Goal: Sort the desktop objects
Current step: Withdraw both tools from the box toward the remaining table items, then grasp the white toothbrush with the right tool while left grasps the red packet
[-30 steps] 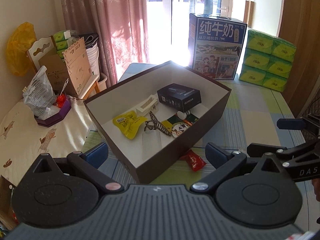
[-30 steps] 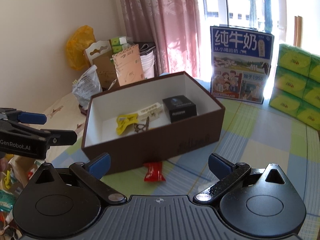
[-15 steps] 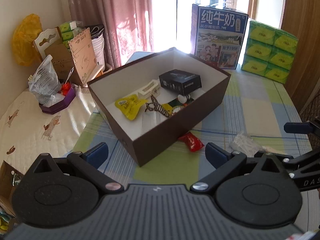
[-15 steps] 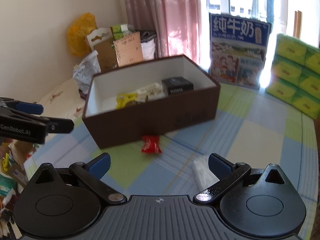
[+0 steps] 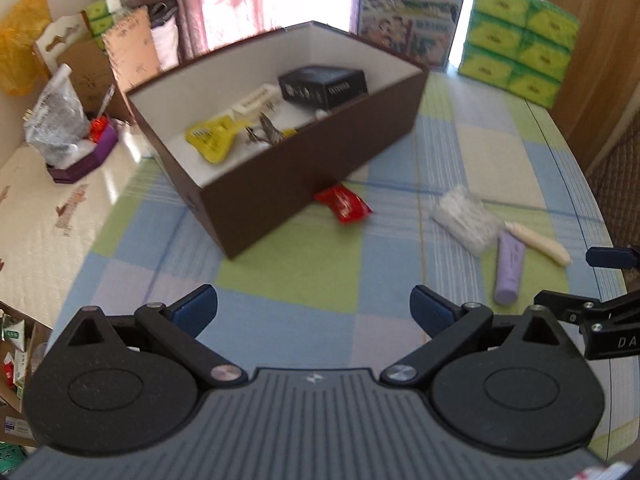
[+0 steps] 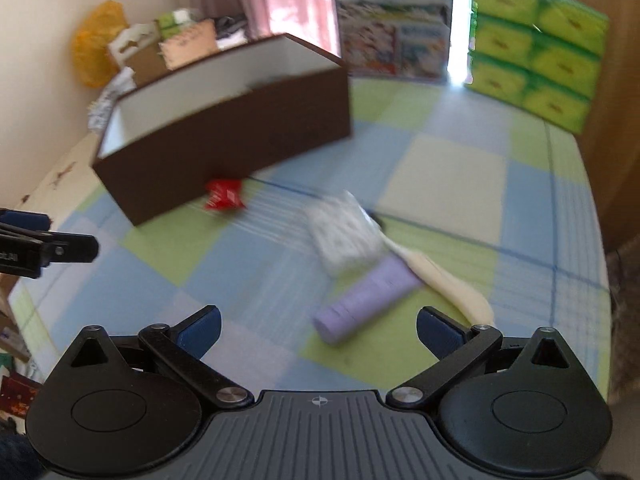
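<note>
A brown box [image 5: 280, 184] [image 6: 224, 140] with a white inside stands on the checked tablecloth; it holds a black carton [image 5: 324, 86], a yellow sachet [image 5: 212, 142], a white strip and small clutter. Outside it lie a red packet [image 5: 344, 204] [image 6: 224, 196], a clear crinkled pack [image 5: 466, 216] [image 6: 344, 236], a lilac tube [image 5: 508, 272] [image 6: 364, 300] and a cream tube [image 5: 538, 242] [image 6: 448, 284]. My left gripper [image 5: 314, 312] is open and empty, well short of the box. My right gripper [image 6: 318, 326] is open, with the lilac tube's near end just ahead of its fingers.
A blue milk carton [image 5: 412, 12] and stacked green tissue packs [image 5: 520, 52] stand at the table's far end. To the left, a bed holds a purple tray [image 5: 84, 160], a plastic bag and cardboard. A wooden panel [image 5: 592, 56] lies on the right.
Both grippers have pulled back and tipped down. The box looks farther away, and the clear pack and both tubes have come into view on the right.
</note>
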